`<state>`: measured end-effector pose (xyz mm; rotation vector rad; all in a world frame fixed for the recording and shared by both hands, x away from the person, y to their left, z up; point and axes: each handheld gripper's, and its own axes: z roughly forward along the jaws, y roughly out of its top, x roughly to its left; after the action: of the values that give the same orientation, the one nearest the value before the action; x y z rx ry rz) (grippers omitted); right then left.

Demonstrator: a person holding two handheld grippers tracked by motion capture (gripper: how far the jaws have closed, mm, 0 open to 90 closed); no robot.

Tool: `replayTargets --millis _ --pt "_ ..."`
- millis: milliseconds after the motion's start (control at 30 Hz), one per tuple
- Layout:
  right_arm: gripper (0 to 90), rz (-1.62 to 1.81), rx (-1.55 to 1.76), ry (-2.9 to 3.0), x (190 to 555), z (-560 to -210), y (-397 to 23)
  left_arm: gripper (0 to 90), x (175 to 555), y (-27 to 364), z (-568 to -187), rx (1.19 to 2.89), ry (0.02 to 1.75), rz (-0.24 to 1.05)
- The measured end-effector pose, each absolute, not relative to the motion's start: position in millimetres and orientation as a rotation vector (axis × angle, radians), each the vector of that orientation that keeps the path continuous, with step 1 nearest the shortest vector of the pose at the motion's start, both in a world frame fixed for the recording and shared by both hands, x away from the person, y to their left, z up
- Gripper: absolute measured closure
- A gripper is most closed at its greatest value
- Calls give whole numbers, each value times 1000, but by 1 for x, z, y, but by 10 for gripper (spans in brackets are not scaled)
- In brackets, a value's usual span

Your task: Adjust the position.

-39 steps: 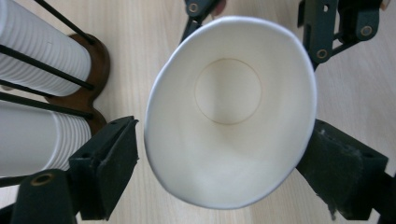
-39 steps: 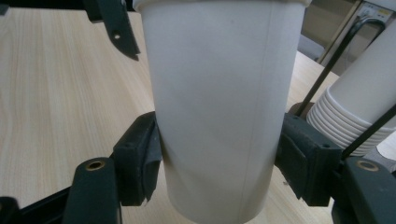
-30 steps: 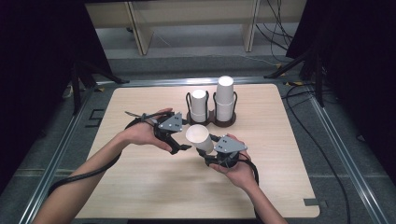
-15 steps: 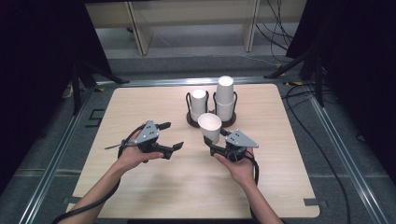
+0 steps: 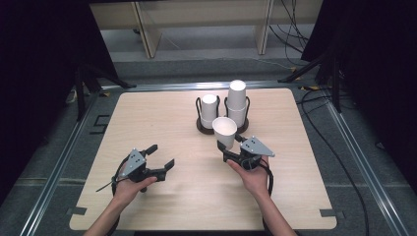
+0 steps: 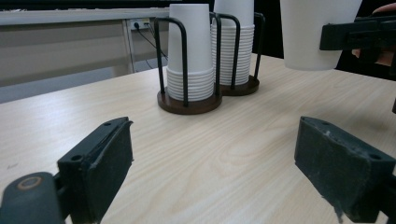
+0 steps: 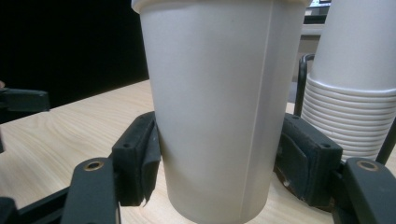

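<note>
Between right gripper [image 7: 215,163] pads, cup [image 7: 210,102], base seemingly cropped

Even overhead light, dark surroundings

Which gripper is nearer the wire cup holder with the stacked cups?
Right. The right gripper, clamped on a single paper cup, sits just in front of the cup holder; the left gripper is open, farther off.

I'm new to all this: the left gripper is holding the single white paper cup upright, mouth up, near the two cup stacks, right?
Not quite. The right gripper holds the paper cup upright, mouth up, near the two cup stacks. The left gripper is open and holds nothing. The high view shows this.
</note>
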<state>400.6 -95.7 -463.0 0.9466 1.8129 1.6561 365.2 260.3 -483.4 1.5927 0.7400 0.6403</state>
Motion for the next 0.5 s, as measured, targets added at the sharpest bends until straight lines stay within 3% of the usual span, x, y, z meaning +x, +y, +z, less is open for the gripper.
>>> replayTargets --millis 500 --pt "347 1623 936 1816 403 -467 -103 111 367 264 -484 1514 822 658"
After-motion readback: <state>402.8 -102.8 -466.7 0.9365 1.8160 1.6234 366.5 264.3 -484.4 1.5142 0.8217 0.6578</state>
